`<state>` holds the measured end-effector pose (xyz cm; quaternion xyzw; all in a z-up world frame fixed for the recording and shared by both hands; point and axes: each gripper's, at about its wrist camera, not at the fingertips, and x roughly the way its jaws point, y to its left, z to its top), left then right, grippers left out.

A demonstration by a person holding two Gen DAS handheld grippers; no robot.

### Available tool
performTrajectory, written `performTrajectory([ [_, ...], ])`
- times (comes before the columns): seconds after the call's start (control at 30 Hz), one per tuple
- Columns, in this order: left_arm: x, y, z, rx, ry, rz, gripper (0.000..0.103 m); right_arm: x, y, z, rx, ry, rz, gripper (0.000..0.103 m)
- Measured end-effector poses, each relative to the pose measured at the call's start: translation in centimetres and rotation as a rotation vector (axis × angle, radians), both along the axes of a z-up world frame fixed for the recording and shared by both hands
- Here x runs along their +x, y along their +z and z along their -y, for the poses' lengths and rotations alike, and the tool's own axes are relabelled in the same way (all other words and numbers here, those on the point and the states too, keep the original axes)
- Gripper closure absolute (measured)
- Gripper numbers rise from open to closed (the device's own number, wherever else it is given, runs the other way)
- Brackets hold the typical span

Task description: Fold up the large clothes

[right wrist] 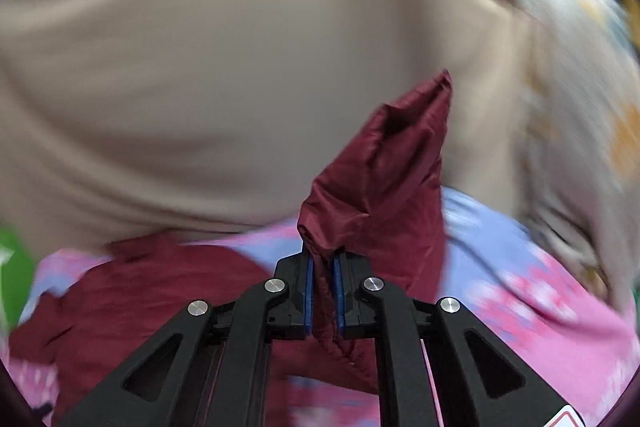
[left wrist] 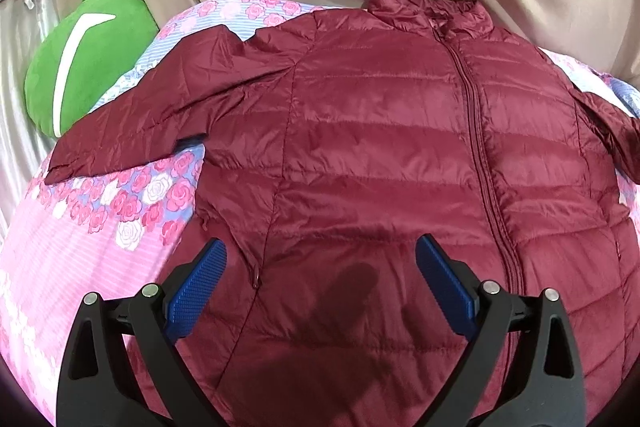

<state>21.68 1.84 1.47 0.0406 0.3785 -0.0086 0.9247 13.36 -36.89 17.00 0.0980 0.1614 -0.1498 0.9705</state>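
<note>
No brand, label or readable writing shows on anything; the only mark is a white curved stripe on the green cushion [left wrist: 90, 63] at the upper left of the left wrist frame.

The left gripper [left wrist: 320, 291] points down at a slant over the lower front of the maroon puffer jacket [left wrist: 380, 147], its 2 blue pads spread wide and released, with nothing between them. Its shadow falls on the quilted fabric just below center.

The right gripper [right wrist: 323, 287] is clenched on a bunched fold of the jacket's maroon fabric [right wrist: 384, 179], which rises up from between the pads toward the center right of that frame.

The left wrist view alone shows the whole garment: zipped up, front side up, collar toward the top of the frame, 1 sleeve stretched to the left, spread flat on the bed's pink and blue rose-print sheet [left wrist: 80, 251]. The right wrist view is blurred; it shows beige draped cloth [right wrist: 200, 67] filling the upper frame.
</note>
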Motion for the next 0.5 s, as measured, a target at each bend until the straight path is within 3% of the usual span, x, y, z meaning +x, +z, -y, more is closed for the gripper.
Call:
performTrajectory([
  [0.07,0.1,0.1,-0.1,0.004,0.007,0.002,0.009,2.8,0.9,-8.6,-0.086,0.193,0.000,0.094],
  [0.13,0.0,0.1,-0.4,0.005,0.013,0.003,0.009,5.3,-0.2,-16.0,-0.136,0.343,-0.031,0.093],
  [0.27,0.0,0.0,-1.9,-0.015,0.038,-0.011,0.008,10.3,-7.5,-27.7,-0.135,0.578,-0.216,0.085],
  [0.33,0.0,0.0,-2.4,-0.017,0.044,-0.011,0.008,11.1,-10.7,-30.7,-0.157,0.603,-0.280,0.083],
  [0.4,0.1,-0.1,-3.1,-0.026,0.044,-0.011,0.008,10.7,-11.7,-31.3,-0.161,0.610,-0.285,0.076],
  [0.47,0.3,-0.3,-3.5,-0.030,0.045,-0.013,0.007,10.6,-11.2,-29.8,-0.125,0.595,-0.255,0.056],
  [0.5,0.4,-0.4,-3.6,-0.034,0.044,-0.015,0.007,10.3,-10.8,-29.2,-0.107,0.579,-0.236,0.052],
])
